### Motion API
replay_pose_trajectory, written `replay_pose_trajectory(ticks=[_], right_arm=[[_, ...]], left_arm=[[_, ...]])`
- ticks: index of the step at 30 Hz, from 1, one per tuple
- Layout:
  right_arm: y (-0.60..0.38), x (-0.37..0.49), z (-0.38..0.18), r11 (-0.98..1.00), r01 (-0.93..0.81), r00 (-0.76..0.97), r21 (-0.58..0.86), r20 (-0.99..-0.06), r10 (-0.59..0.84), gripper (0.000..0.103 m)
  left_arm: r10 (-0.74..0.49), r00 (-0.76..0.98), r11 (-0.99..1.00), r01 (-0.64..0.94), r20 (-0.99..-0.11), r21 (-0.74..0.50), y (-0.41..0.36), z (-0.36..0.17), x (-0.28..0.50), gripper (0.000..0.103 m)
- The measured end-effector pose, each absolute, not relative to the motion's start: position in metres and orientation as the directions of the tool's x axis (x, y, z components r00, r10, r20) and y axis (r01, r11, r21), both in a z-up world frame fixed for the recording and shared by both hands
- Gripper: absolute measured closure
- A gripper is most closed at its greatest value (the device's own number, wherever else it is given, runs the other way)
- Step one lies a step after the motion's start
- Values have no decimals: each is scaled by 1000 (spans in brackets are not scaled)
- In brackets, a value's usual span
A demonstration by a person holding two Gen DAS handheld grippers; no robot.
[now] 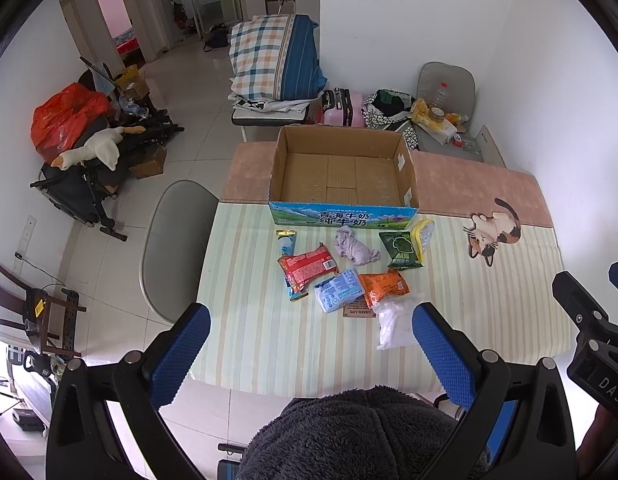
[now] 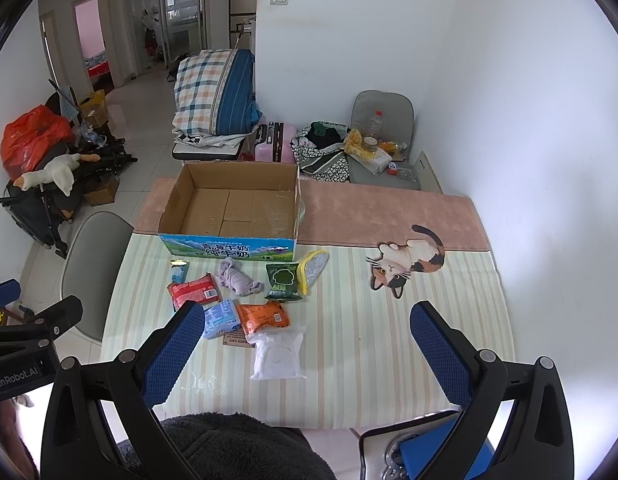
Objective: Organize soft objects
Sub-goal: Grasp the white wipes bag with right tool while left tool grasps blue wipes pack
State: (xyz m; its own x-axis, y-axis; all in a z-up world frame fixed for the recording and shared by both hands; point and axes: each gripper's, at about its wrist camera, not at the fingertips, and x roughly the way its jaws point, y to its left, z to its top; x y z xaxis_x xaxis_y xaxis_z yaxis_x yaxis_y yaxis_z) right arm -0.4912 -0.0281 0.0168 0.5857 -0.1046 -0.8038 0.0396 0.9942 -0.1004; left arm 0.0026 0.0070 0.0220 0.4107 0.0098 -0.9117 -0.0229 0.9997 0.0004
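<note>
Left gripper [image 1: 311, 354]: fingers spread wide, holding nothing, above the table's near edge.
Right gripper [image 2: 307, 354]: likewise spread, holding nothing.
White bag [image 2: 278, 355]: nearest packet on the striped table [image 2: 389, 360].
Soft packets: blue pack [image 1: 338, 290], orange pack [image 1: 383, 286], red pack [image 1: 308, 267], green pack [image 1: 403, 249], lilac cloth [image 1: 355, 247] clustered mid-table.
Cardboard box [image 1: 343, 200]: toward the far edge, open-topped, nothing inside.

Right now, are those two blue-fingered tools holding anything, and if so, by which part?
Nothing is held. The left tool and the right tool both hang open above the table, nothing between their fingers.
</note>
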Motion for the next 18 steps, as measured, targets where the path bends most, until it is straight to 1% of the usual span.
replay_pose_trajectory(ticks=[3,5,8,10,12,14,18], right_arm=[[-30,-484,10,994,45,575,-96,-811,-104,0],[-33,-474,-5,995,45,553,-91,-827,-101,0],[-39,-449,-49,999,26,473,-45,-879,-52,0],[-42,-428,-92,999,25,386,-28,-922,-36,0],[-43,-408,-147,1000,11,293,-13,-956,-16,0],[-43,-390,-207,1000,8,185,-6,-983,-7,0],[-40,-371,-310,1000,-1,29,24,-999,24,0]], left_arm=[[14,428,999,-37,-904,-2,9,19,10,0],[41,431,999,-49,-901,22,11,10,24,0],[107,413,994,-55,-904,92,14,-17,44,0],[143,390,990,-41,-910,138,16,-43,55,0],[183,363,982,-18,-913,190,16,-73,68,0],[195,340,975,36,-920,220,15,-105,78,0],[239,290,938,179,-927,298,4,-172,94,0]])
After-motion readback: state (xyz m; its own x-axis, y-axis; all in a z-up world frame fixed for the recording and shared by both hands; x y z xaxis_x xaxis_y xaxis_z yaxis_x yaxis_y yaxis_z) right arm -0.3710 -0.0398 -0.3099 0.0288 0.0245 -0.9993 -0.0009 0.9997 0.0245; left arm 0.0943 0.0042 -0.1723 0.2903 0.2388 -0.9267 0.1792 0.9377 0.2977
